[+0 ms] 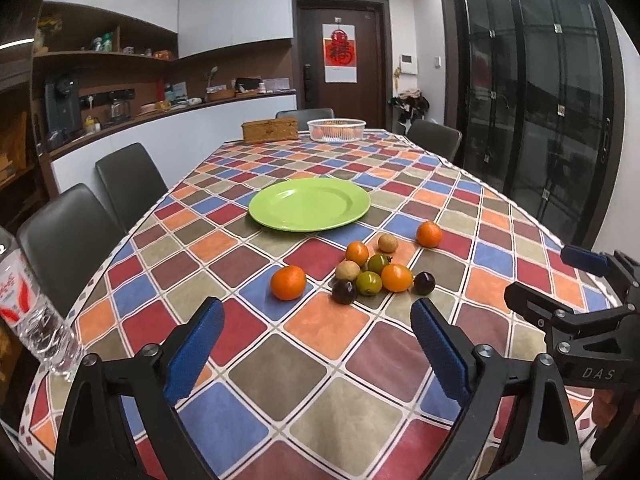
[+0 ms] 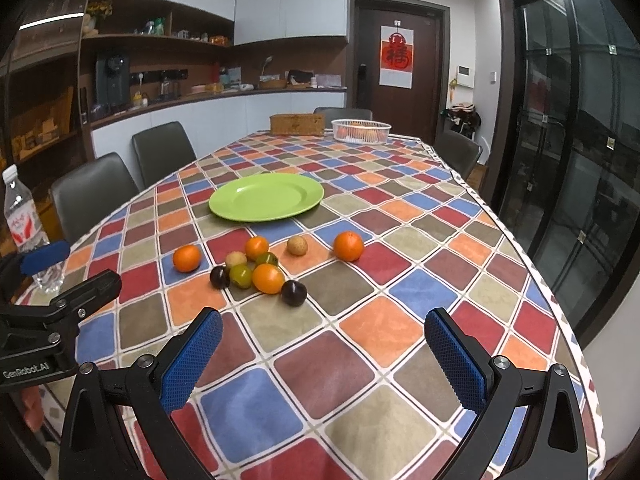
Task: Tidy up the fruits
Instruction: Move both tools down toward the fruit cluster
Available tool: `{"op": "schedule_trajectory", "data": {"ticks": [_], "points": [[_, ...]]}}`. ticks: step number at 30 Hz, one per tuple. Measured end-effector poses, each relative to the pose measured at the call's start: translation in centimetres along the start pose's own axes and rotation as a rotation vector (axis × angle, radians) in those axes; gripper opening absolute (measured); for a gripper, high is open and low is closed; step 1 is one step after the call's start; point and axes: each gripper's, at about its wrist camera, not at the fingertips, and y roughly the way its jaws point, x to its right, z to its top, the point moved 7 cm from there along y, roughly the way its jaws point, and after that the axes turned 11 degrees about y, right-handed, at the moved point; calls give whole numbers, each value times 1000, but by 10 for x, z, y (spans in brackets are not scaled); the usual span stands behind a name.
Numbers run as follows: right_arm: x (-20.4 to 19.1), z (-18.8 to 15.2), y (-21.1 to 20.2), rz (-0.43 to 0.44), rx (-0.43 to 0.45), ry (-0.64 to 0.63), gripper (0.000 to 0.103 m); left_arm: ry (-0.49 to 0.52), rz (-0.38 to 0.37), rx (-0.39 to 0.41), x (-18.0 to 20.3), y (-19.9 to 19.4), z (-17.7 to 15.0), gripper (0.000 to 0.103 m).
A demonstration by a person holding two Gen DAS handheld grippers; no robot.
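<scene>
Nearest the lens, the left gripper (image 1: 316, 320) and the right gripper (image 2: 322, 330) hovered over the checked-cloth counter (image 2: 400, 240), each with its blue-padded jaws wide apart and holding nothing. The small round fruits, orange, green, tan and dark purple (image 2: 256, 270), lay clustered just short of the empty lime-green round plate (image 2: 266, 197). Closing on one packed fruit would likely nudge its touching neighbours and set them rolling; the clear plastic water bottle (image 2: 24, 224) near the left gripper could be knocked over.

A water bottle (image 2: 25, 222) stands at the table's near left edge, and a wicker box (image 2: 297, 124) at its far end.
</scene>
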Motion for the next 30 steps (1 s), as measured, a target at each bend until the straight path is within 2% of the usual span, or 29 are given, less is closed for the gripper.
{"op": "schedule_trajectory", "data": {"ticks": [3, 7, 12, 16, 24, 30], "points": [[0, 1, 10, 6, -15, -2, 102, 23, -16, -12, 2, 11, 1, 87], [-1, 4, 26, 18, -44, -3, 101, 55, -40, -24, 5, 27, 3, 82], [-5, 8, 45, 32, -75, -22, 92, 100, -69, -45, 8, 48, 7, 76], [-12, 6, 63, 54, -116, -39, 86, 128, -117, -72, 12, 66, 6, 63], [-22, -4, 94, 80, -194, -94, 71, 164, -168, -144, 18, 101, -4, 58], [-21, -8, 113, 96, -246, -90, 62, 189, -202, -189, 20, 122, -9, 53]]}}
